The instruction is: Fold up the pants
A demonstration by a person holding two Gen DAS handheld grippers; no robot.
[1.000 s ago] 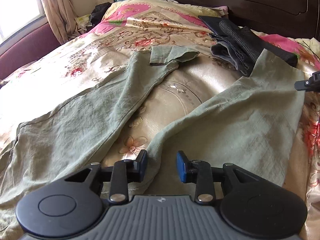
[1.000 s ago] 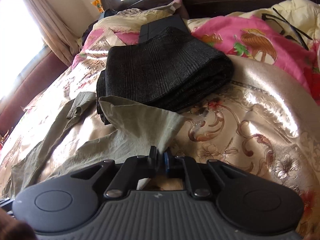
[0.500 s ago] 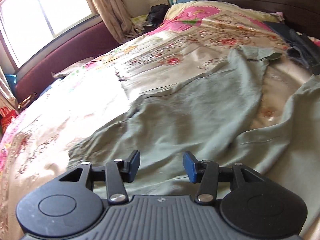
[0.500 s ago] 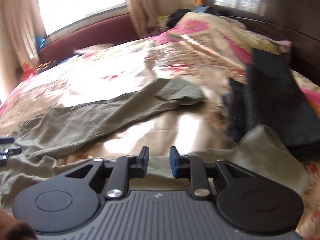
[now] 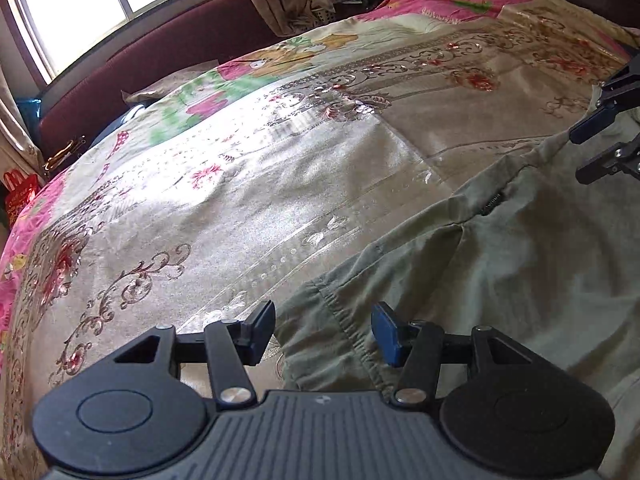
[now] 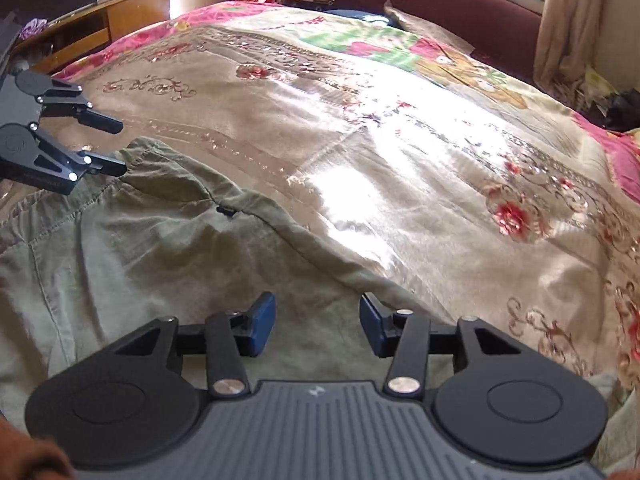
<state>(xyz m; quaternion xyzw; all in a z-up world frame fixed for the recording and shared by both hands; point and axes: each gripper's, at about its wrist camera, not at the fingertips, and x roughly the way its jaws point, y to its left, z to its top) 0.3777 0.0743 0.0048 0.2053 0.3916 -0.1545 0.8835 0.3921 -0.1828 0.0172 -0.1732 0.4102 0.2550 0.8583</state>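
Note:
The olive-green pants (image 5: 500, 264) lie flat on the floral bedspread, waistband end towards me. My left gripper (image 5: 324, 332) is open, its jaws on either side of the gathered waistband corner (image 5: 340, 328). My right gripper (image 6: 317, 326) is open and empty, hovering over the pants (image 6: 132, 248) near their waist edge. Each gripper shows in the other's view: the right one at the far right of the left wrist view (image 5: 592, 148), the left one at the far left of the right wrist view (image 6: 108, 144), open at the waistband corner.
The shiny gold and pink floral bedspread (image 5: 248, 184) covers the bed. A maroon padded bench (image 5: 160, 64) runs under the window. A wooden side table (image 6: 88, 20) stands beyond the bed corner. Clutter lies near the curtain (image 6: 600, 92).
Both grippers have swung from the leg ends and black folded clothes to the waistband end. The right gripper let go of the leg hem and opened. The left stayed open.

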